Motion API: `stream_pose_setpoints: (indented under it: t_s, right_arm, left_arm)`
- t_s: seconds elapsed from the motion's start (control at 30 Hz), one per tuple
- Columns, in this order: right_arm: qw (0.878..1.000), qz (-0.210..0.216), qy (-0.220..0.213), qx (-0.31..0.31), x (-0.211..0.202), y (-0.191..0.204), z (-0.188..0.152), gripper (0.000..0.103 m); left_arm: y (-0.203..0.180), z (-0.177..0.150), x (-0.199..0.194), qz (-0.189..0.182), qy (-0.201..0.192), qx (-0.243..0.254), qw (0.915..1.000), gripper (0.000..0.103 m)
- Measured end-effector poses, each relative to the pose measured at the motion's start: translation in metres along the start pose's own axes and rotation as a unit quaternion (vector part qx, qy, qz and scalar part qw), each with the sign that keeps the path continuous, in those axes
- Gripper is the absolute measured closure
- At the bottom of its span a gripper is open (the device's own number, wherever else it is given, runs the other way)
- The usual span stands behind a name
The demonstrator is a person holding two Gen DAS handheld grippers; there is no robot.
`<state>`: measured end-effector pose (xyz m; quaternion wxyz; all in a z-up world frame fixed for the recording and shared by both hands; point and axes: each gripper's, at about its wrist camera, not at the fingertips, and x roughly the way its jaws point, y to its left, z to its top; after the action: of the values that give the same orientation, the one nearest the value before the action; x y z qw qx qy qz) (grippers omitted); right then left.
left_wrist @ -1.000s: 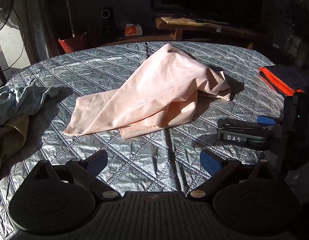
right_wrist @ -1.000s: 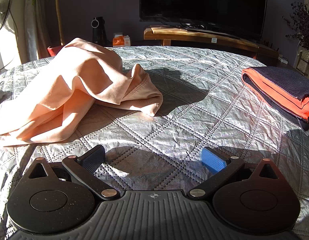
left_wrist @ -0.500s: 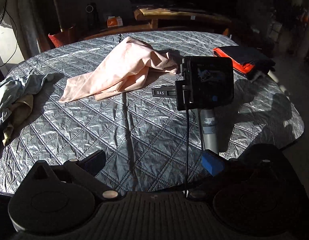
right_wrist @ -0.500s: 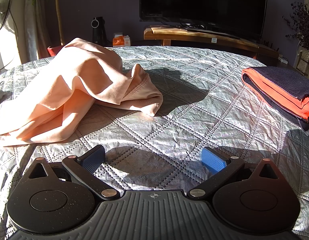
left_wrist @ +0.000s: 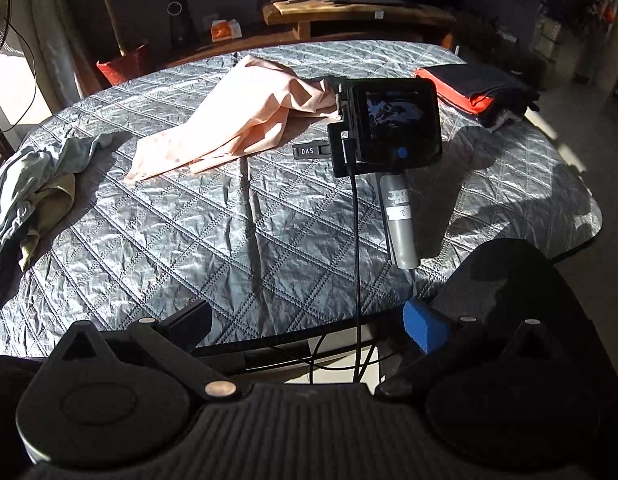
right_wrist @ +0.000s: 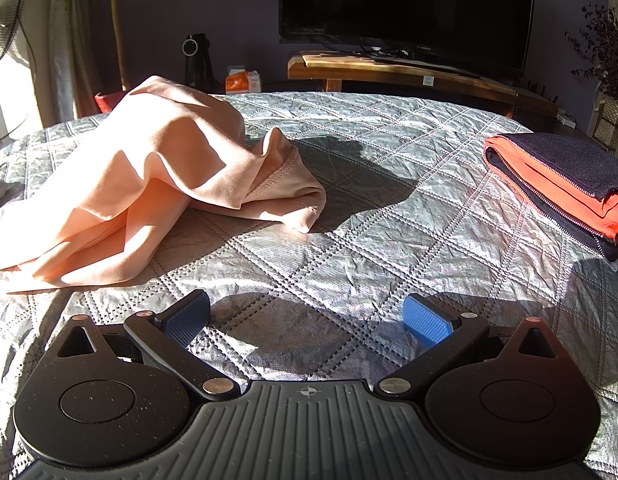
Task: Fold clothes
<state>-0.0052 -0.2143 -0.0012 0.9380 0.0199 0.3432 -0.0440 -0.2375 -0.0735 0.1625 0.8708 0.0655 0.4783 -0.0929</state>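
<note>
Both grippers read as spread wide with nothing between the pads: my left gripper (left_wrist: 309,320) hangs back past the table's near edge, my right gripper (right_wrist: 307,318) sits low over the quilt (right_wrist: 349,240). From the left view, the right gripper's camera back and grey handle (left_wrist: 399,216) block the peach cloth's right end, and the left pad is lost in shadow. I can't tell what kind of garment the peach cloth (right_wrist: 149,176) is; its left part runs off the right view's frame. It lies crumpled, ahead and to the left of the right gripper, apart from it, hem corner nearest. The folded stack (right_wrist: 565,184), orange and dark, sits far right, cut by the frame edge. Only the left view shows the blue-grey heap (left_wrist: 33,184) at the table's left edge
</note>
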Motion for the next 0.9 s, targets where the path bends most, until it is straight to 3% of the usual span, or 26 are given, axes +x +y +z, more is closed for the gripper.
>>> stream_pose_setpoints:
  t_s: [0.9]
  right_arm:
    - [1.0,0.0,0.0,0.0,0.0,0.0,0.0,0.0]
  left_arm:
    - [-0.01,-0.009,-0.01,-0.018,0.022,0.005,0.9996,0.001]
